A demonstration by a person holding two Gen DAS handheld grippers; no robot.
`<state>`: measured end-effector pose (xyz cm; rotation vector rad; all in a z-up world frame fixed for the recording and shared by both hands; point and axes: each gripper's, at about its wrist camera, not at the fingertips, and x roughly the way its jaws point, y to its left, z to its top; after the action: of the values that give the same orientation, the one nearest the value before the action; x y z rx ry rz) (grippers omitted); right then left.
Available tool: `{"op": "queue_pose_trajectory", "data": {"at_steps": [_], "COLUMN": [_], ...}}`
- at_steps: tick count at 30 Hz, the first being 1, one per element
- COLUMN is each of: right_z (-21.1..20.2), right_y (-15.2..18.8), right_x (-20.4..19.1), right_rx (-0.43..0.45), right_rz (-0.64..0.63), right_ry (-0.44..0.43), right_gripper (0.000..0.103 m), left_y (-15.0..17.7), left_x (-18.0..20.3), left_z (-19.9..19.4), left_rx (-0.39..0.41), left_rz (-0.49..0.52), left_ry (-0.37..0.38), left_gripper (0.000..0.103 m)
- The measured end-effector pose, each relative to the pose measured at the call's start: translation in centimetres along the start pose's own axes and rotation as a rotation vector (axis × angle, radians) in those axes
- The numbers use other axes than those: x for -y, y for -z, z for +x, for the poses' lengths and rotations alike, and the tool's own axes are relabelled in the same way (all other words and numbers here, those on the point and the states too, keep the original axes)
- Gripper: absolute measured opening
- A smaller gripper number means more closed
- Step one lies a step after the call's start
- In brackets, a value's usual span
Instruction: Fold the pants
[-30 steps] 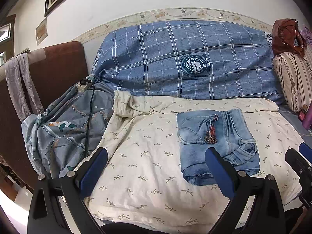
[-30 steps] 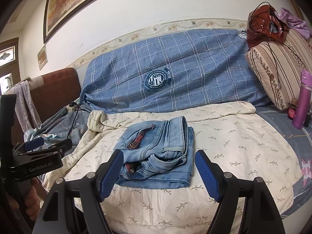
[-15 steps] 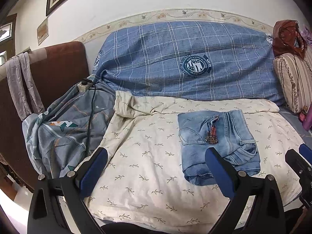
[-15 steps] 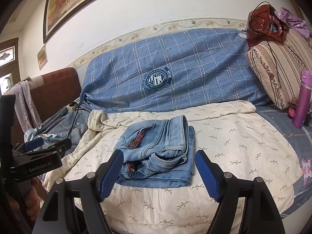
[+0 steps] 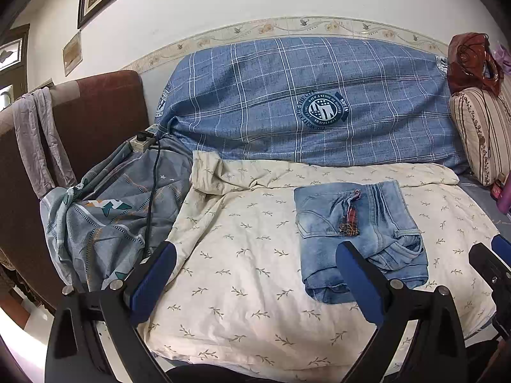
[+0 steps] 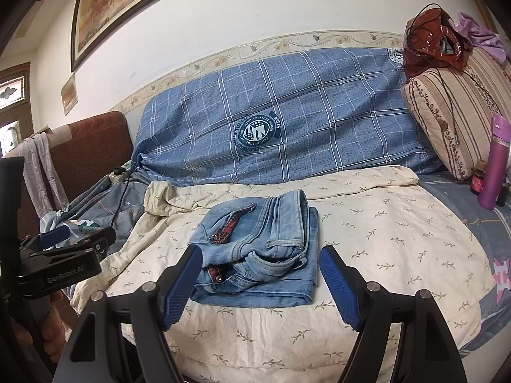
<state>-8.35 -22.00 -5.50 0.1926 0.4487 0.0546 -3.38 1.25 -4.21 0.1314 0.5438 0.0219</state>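
Faded blue denim pants (image 6: 258,252) lying in a compact folded stack on the cream leaf-print quilt (image 6: 399,239), touching neither tool. Left gripper (image 5: 255,282) spread wide and empty, well short of the cloth; right gripper (image 6: 260,282) likewise parted, holding nothing, framing the stack's near edge. Folding seemingly complete; next, probably only a tidy-up of the bunched waistband, or withdrawal. Underside layers hidden; hem alignment hard to judge.

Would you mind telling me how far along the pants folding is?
Folding looks done: the jeans lie in a compact stack on the cream sheet. Nothing is in hand; left gripper and right gripper are open, off the cloth. Perhaps only tidying the loose waistband remains.
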Motion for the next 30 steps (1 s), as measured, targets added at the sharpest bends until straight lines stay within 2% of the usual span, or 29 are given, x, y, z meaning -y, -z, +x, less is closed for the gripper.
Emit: {"op": "queue_pose_trajectory", "data": {"at_steps": [30], "right_z": [-1.3], "right_y": [-0.8], "right_x": [-0.9], "right_rx": [0.025], "right_rz": [-0.022], "right_ry": [-0.004], "right_gripper": [0.079], "left_y": [-0.4], "left_x": [-1.0], "left_z": [-1.5], "left_rx": [0.021], "left_rz": [-0.015], "left_ry": [-0.004], "left_gripper": [0.100]}}
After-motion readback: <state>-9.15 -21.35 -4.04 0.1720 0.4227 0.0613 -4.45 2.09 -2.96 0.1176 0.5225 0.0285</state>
